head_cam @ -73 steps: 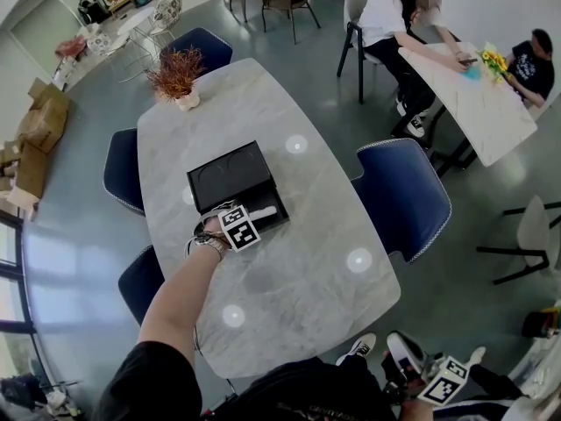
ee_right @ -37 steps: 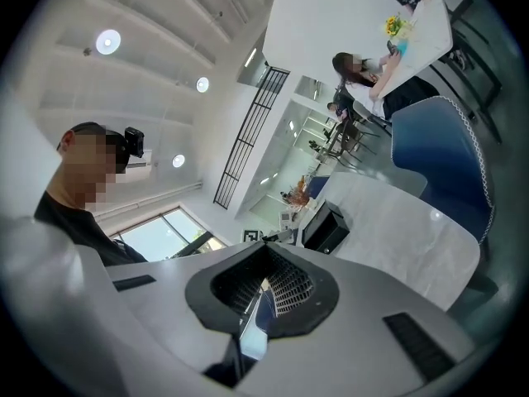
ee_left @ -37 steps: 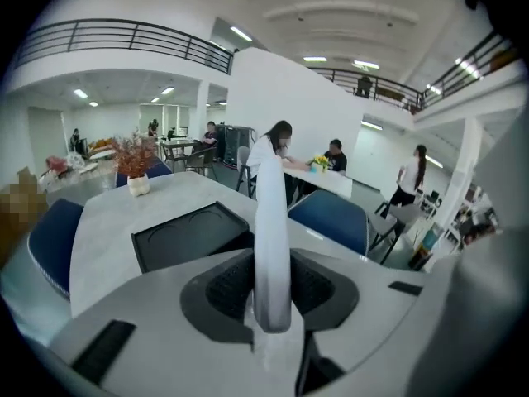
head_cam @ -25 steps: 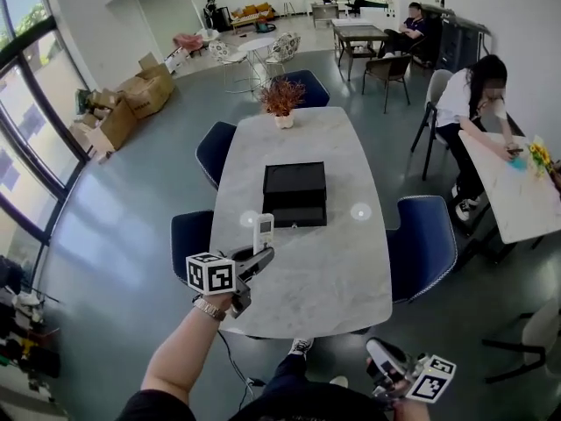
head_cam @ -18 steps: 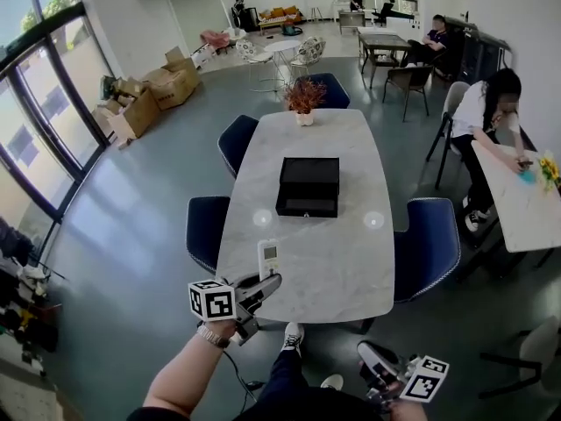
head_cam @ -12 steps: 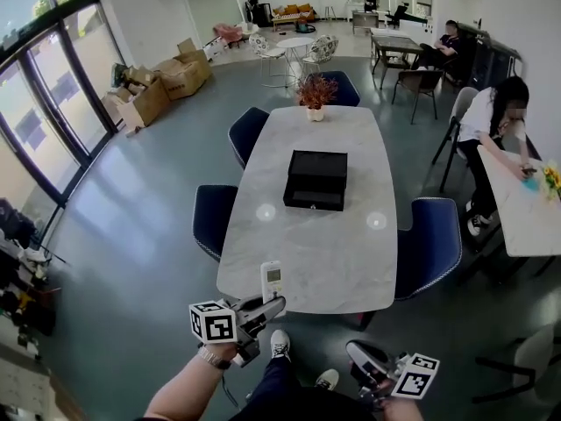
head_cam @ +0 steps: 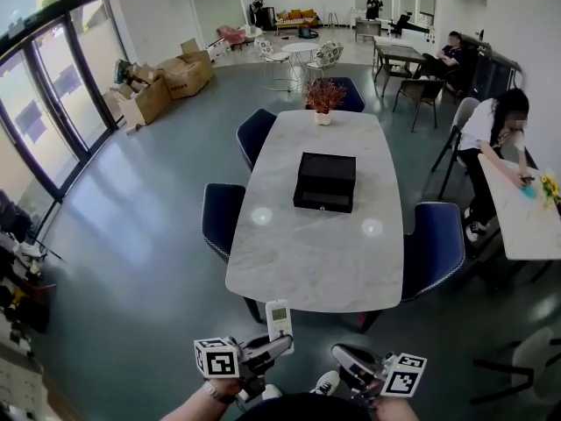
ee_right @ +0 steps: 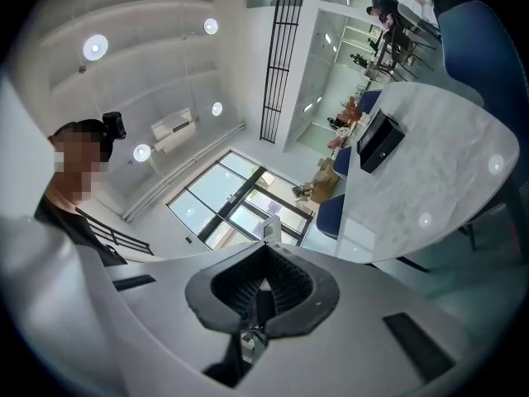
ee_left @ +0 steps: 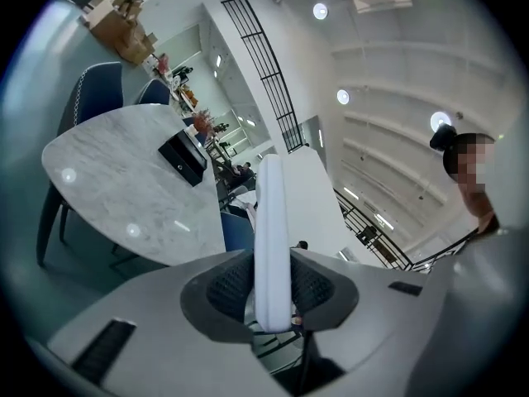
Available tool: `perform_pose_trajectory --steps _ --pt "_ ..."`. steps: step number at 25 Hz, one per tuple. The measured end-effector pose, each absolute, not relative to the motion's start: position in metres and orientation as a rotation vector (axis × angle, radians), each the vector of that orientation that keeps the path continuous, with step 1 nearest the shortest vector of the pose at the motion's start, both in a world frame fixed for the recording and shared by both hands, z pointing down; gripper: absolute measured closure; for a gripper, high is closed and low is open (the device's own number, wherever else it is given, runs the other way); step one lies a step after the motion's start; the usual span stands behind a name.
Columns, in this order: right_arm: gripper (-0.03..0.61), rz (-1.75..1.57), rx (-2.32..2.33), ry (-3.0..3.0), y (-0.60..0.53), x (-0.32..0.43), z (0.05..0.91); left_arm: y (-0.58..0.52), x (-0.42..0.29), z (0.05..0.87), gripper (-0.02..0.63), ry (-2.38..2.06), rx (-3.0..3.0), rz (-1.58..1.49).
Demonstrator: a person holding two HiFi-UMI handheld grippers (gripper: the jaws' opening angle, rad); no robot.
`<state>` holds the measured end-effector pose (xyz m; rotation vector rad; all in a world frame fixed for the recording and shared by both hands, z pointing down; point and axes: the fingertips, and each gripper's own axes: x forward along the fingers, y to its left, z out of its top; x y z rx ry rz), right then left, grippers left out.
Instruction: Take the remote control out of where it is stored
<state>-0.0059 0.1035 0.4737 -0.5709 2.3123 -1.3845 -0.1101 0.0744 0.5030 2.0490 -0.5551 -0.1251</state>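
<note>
The white remote control point(head_cam: 280, 320) stands upright in my left gripper point(head_cam: 277, 344), low in the head view and off the near end of the marble table point(head_cam: 316, 253). In the left gripper view the remote point(ee_left: 273, 238) shows edge-on, and the left gripper point(ee_left: 273, 286) is shut on it, both pads pressing its sides. The black storage box point(head_cam: 326, 181) rests mid-table, far from both grippers. My right gripper point(head_cam: 340, 356) hangs beside the left one. In the right gripper view the right gripper point(ee_right: 262, 292) is shut with nothing in it.
A potted plant point(head_cam: 324, 96) stands at the table's far end. Blue chairs point(head_cam: 223, 216) flank the table on both sides. A person point(head_cam: 491, 130) leans over another table at the right. Cardboard boxes point(head_cam: 145, 99) lie at the back left by the windows.
The left gripper has come away from the black box with the remote in it. Both grippers and the view have drawn back past the table's near end. The right gripper stays shut and empty.
</note>
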Motion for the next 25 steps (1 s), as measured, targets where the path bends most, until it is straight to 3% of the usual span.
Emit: perform_pose_trajectory --steps 25 --pt "0.569 -1.364 -0.689 2.301 0.210 -0.122 0.481 0.196 -0.185 0.504 0.500 -0.307 2.051 -0.078"
